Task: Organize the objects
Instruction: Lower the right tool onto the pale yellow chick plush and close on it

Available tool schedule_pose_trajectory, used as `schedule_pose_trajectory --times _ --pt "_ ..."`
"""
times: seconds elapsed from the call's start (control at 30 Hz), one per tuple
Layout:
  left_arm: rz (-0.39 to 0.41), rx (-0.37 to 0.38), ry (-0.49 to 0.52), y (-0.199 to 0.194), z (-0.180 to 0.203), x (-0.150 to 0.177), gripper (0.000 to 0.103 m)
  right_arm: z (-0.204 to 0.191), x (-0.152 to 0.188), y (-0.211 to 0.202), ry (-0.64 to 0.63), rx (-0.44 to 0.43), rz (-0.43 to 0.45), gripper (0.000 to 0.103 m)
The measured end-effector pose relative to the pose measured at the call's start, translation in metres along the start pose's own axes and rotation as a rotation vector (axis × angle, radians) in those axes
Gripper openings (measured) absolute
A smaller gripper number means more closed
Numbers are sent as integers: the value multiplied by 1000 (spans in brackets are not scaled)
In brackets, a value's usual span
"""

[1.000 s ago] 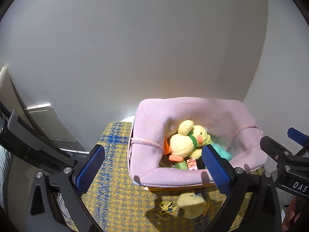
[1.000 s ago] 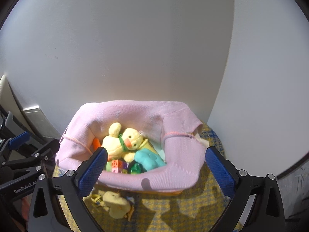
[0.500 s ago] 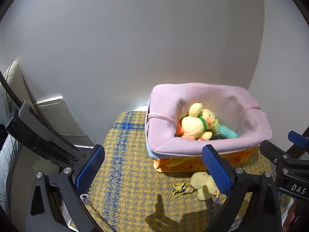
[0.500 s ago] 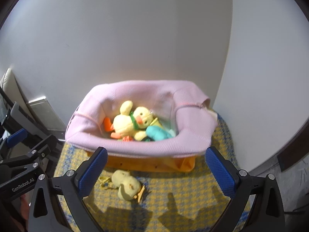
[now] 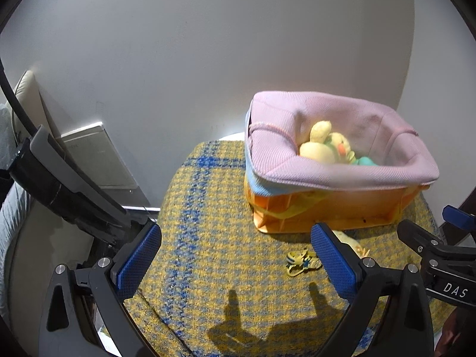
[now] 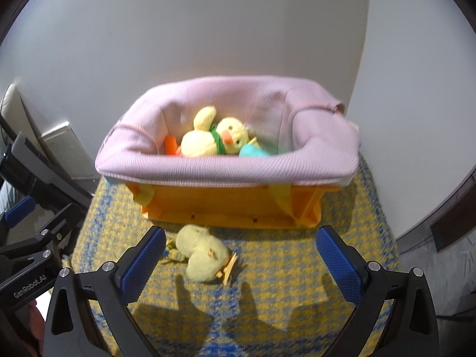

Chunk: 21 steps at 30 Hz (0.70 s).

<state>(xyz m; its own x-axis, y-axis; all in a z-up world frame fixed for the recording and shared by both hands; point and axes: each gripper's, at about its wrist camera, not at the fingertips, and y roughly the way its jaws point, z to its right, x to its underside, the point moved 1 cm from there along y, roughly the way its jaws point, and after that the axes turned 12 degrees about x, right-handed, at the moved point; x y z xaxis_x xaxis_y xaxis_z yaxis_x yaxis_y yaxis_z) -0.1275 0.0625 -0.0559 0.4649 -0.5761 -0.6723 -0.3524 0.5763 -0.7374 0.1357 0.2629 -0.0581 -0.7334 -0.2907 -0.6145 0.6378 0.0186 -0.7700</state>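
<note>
An orange bin with a pink knitted liner point(image 6: 226, 172) point(image 5: 342, 175) stands on a yellow and blue checked cloth point(image 6: 267, 312) point(image 5: 214, 238). Inside lie a yellow plush duck point(image 6: 214, 141) point(image 5: 324, 145), a teal toy point(image 6: 251, 151) and an orange piece point(image 6: 171, 145). A small yellow plush point(image 6: 202, 255) lies on the cloth in front of the bin, with a small yellow and blue trinket point(image 5: 302, 261) beside it. My left gripper point(image 5: 235, 261) is open and empty above the cloth. My right gripper point(image 6: 239, 264) is open and empty, just short of the small plush.
A white wall rises right behind the bin. A grey flat panel point(image 5: 98, 154) leans against the wall at the left, with a dark stand point(image 5: 65, 193) in front of it. The cloth's right edge drops off near a dark trim point(image 6: 446, 217).
Both grippers have pulled back and dropped lower. The bin now looks farther off and its orange front shows. The small plush on the cloth is nearer my right gripper.
</note>
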Motion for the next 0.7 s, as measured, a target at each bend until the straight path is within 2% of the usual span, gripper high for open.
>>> schedule_pose_trajectory --times 0.3,0.7 --pt "-46 0 -7 24 -11 26 102 -18 22 28 -15 1 -57 102" --pt "-79 -4 -12 47 -20 43 102 -32 39 54 -20 9 -109 102"
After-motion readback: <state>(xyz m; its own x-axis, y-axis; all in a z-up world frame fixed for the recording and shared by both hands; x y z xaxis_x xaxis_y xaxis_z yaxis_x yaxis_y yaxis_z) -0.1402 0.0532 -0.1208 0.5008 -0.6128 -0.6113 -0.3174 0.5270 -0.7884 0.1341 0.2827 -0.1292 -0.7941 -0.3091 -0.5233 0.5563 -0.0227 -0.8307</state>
